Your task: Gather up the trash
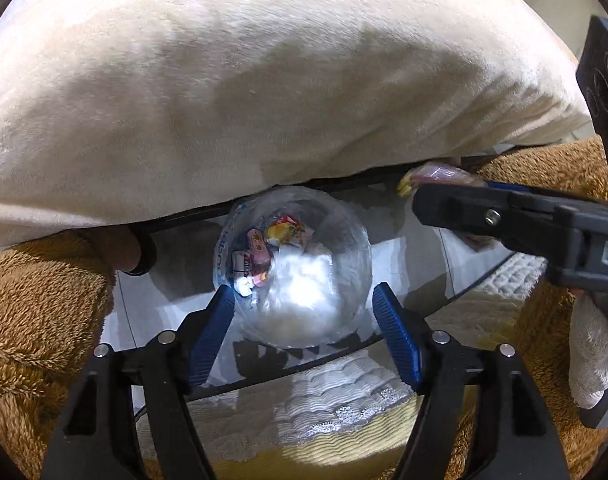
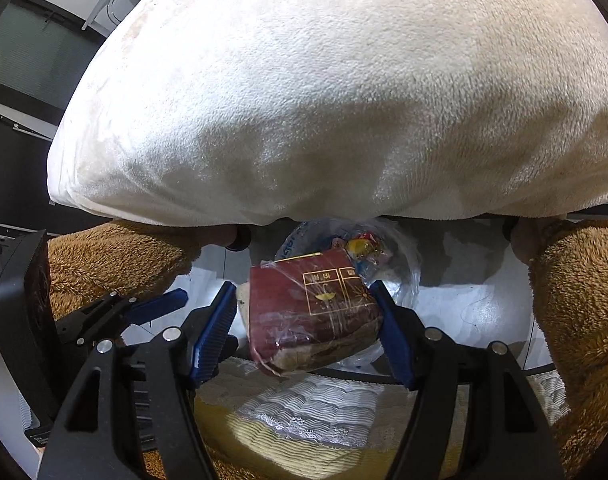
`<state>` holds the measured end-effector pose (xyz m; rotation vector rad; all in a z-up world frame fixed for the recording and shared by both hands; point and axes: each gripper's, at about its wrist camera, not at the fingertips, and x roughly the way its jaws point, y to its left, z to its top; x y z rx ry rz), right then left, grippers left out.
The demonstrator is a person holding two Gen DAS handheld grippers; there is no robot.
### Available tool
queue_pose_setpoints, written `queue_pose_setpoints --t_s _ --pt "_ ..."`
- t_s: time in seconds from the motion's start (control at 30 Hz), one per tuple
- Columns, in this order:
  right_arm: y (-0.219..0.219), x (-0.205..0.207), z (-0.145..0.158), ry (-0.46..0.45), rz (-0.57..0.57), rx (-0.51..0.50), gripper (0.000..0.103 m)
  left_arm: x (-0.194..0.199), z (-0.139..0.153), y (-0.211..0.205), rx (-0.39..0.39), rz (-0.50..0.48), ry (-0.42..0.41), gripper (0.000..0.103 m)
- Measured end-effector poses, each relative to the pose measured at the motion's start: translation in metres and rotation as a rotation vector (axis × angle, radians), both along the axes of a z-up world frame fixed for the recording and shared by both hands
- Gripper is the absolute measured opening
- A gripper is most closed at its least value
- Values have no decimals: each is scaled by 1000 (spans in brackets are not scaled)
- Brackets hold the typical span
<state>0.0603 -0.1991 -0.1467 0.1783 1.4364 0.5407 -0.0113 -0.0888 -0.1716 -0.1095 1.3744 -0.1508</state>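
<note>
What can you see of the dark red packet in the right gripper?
The dark red packet is a flat, boxy pack in clear, creased film, with gold-outlined squares and small symbols on its face. It sits tilted between the right gripper fingers, the right-side blue pad touching its edge, a gap on the other side. It hangs above the clear trash bag.

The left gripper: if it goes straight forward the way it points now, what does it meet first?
Most likely the clear plastic bag of wrappers, which lies between the fingers of the left gripper and just ahead of them. Behind it hangs the cream blanket. Depth is hard to judge in this fisheye view.
</note>
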Motion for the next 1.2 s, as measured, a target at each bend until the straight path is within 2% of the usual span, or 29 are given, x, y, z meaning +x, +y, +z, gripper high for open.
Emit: queue_pose_setpoints --t_s 0.4,0.57,0.9,1.2 --pt "-15 2 7 -31 -27 11 80 3 12 12 -5 57 -51 70" --pt "-14 -4 28 -155 -13 9 80 1 28 17 -17 72 -134 70" --pt "-29 -10 66 -352 -27 104 80 -2 56 24 -53 71 -279 70" --pt "-32 -16 103 -581 -25 79 80 -10 90 40 -82 123 -453 70"
